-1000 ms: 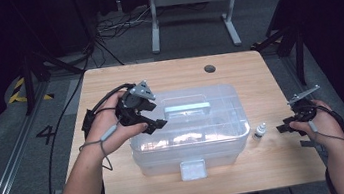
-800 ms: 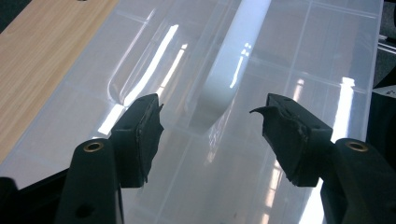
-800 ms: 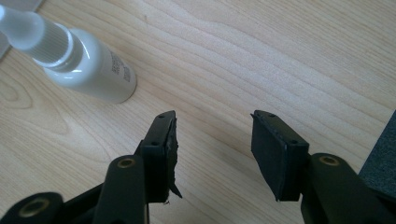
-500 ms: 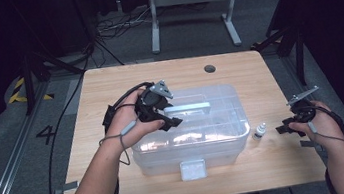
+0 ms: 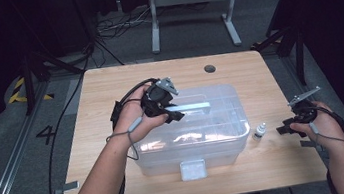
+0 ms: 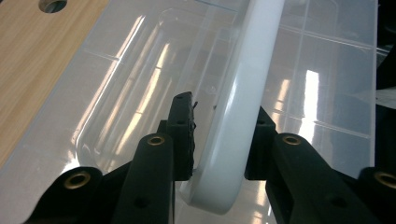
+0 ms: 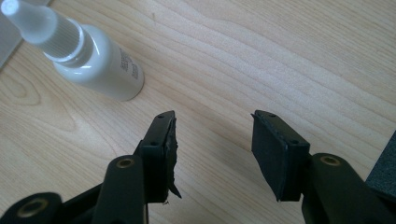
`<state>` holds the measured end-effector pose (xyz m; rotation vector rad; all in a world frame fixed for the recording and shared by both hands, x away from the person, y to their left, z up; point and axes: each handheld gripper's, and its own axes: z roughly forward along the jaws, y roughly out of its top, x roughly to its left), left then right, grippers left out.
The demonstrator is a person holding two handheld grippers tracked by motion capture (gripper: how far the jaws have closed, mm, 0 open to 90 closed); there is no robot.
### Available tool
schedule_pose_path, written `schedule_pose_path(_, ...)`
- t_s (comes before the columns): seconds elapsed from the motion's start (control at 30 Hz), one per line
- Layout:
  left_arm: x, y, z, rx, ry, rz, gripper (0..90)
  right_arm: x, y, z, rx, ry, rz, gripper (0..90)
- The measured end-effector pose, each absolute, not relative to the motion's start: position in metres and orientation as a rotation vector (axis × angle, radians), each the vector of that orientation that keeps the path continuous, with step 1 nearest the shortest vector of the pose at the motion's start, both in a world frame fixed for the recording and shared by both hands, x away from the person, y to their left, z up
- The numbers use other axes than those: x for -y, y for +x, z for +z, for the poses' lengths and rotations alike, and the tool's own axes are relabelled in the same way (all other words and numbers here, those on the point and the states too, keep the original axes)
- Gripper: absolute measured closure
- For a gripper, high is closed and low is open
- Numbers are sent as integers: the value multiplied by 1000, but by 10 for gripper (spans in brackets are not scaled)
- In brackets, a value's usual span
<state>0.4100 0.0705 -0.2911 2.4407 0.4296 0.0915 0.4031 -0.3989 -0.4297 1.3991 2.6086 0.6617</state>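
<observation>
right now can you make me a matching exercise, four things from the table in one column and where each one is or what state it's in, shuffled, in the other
Things:
1. left gripper
2. right gripper
3. small white bottle
4. clear plastic box

Places or states:
A. stands on the wood just right of the box
B. jaws open over bare tabletop, holding nothing
C. sits mid-table with its lid on
D. jaws astride the white lid handle

Pairs: 1-D, 2-B, 3-A, 4-C
</observation>
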Motion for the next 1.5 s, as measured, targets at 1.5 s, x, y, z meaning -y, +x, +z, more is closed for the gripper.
schedule_pose_path(1.5, -71, 432, -263, -461, 2435, 107, 713, 409, 372, -402, -2507, 1338, 880, 541)
